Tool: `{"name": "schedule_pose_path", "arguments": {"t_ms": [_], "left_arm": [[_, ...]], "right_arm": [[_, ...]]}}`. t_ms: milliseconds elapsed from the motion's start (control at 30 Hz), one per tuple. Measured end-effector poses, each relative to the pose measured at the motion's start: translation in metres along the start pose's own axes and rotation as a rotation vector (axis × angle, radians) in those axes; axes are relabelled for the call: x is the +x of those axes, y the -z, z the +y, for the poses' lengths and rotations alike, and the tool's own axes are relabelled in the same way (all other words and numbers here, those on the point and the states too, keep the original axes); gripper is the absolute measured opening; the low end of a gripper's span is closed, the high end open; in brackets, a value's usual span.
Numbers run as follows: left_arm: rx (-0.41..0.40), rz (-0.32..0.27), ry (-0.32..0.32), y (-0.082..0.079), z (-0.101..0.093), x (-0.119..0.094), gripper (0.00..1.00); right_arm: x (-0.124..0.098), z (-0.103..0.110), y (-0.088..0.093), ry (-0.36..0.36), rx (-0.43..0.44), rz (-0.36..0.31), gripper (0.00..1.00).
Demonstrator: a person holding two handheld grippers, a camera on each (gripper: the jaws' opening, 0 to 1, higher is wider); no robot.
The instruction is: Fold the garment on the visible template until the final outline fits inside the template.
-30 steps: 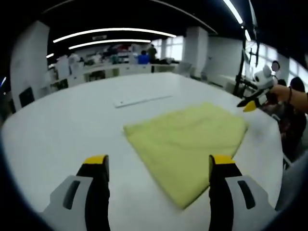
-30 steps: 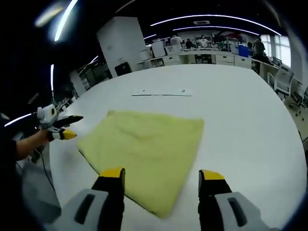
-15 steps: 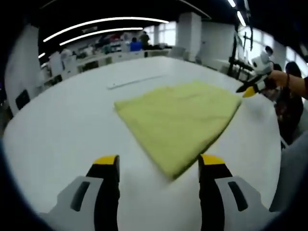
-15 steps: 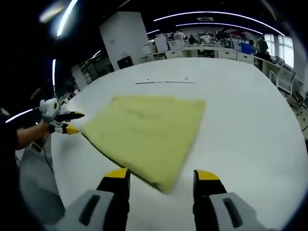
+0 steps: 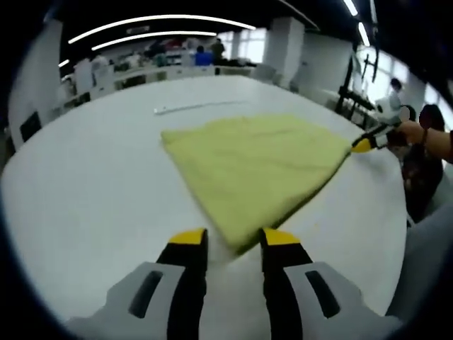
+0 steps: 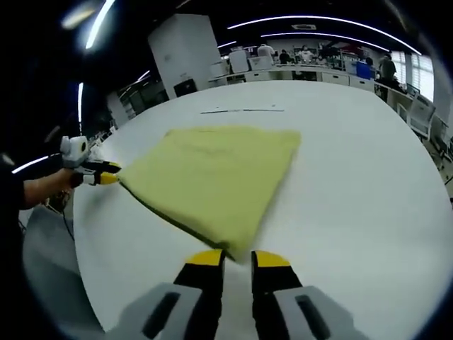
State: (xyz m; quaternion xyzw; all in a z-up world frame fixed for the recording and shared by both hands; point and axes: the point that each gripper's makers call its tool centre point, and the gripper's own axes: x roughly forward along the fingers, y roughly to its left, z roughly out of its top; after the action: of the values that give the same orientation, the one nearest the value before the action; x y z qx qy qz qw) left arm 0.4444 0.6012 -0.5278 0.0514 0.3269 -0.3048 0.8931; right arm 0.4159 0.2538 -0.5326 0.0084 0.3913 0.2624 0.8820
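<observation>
A folded yellow garment (image 5: pixel 258 166) lies flat on the white table (image 5: pixel 92 184). In the left gripper view, its near corner sits between the tips of my left gripper (image 5: pixel 233 239), whose jaws are drawn in but still apart. The same cloth (image 6: pixel 212 173) points a corner into my right gripper (image 6: pixel 238 258), whose jaws are nearly together on it. My right gripper (image 5: pixel 368 142) is at the cloth's right corner in the left gripper view. In the right gripper view, my left gripper (image 6: pixel 99 173) is at the left corner.
A thin pale strip (image 5: pixel 202 106) lies on the table beyond the garment, also seen as a strip (image 6: pixel 244 110) in the right gripper view. Desks and people stand far behind. The table edge (image 6: pixel 78 234) runs close on the left, with a sleeve (image 6: pixel 28 191) there.
Both cameras have dropped toward the garment's corners. The jaws of both grippers have drawn in a lot, the right more than the left. The garment has stayed flat.
</observation>
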Motion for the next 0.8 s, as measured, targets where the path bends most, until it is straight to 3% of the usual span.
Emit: {"name": "schedule_pose_path", "arguments": {"t_ms": [100, 367, 800], "left_arm": [[-0.035, -0.017, 0.010, -0.0011, -0.0025, 0.0010, 0.19], [-0.027, -0.017, 0.027, -0.0006, -0.0067, 0.0017, 0.04], [-0.016, -0.008, 0.034, 0.0005, -0.0076, -0.0023, 0.00]], "right_arm": [[0.0007, 0.0012, 0.0008, -0.009, -0.005, 0.001, 0.02], [0.0001, -0.0006, 0.0009, -0.011, 0.003, -0.001, 0.00], [-0.0065, 0.0008, 0.0024, -0.015, -0.025, 0.020, 0.00]]}}
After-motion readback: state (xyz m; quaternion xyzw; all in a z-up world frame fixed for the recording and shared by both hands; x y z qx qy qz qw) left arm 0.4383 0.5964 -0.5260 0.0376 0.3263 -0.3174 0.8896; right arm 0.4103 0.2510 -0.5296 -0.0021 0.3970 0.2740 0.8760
